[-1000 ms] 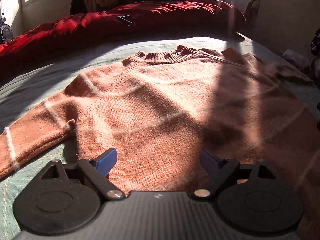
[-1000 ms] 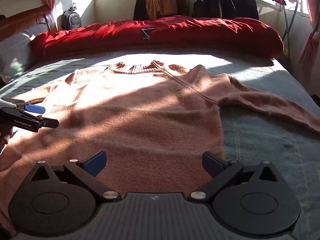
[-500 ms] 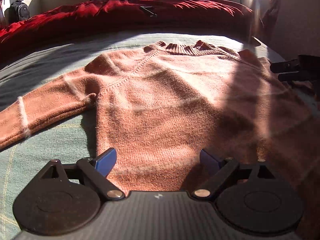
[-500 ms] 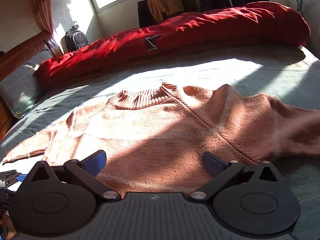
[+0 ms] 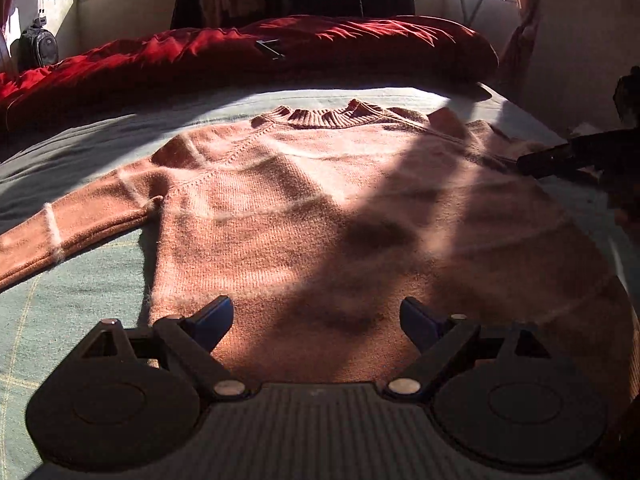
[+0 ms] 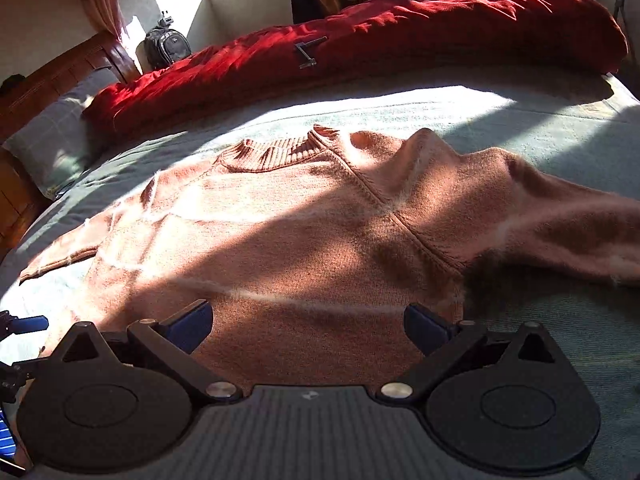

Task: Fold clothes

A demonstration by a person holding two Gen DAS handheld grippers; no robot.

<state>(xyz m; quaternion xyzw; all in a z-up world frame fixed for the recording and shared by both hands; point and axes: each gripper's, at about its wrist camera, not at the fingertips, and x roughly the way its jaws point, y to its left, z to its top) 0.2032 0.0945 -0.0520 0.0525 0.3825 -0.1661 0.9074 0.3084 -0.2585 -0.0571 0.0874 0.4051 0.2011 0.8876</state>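
An orange knit sweater (image 5: 320,208) lies flat and face up on the green bed cover, collar (image 5: 332,116) toward the far side, sleeves spread out to both sides. My left gripper (image 5: 316,320) hovers open over the sweater's lower left part, nothing between its blue fingertips. In the right wrist view the same sweater (image 6: 304,240) spreads out with its right sleeve (image 6: 560,224) trailing off to the right. My right gripper (image 6: 308,324) stands open above the sweater near the right armpit. The right gripper's dark fingers (image 5: 560,154) reach in at the left view's right edge.
A rolled red duvet (image 5: 280,52) lies along the bed's far side. A grey pillow (image 6: 60,136) and wooden headboard (image 6: 52,76) stand at the left. A dark backpack (image 6: 166,46) sits by the window. Bare green bed cover (image 6: 560,352) stretches to the right of the sweater.
Both grippers have shifted across the sweater: the left one toward its left side seam, the right one up toward the right shoulder and sleeve. Both stayed open. The sweater has not moved.
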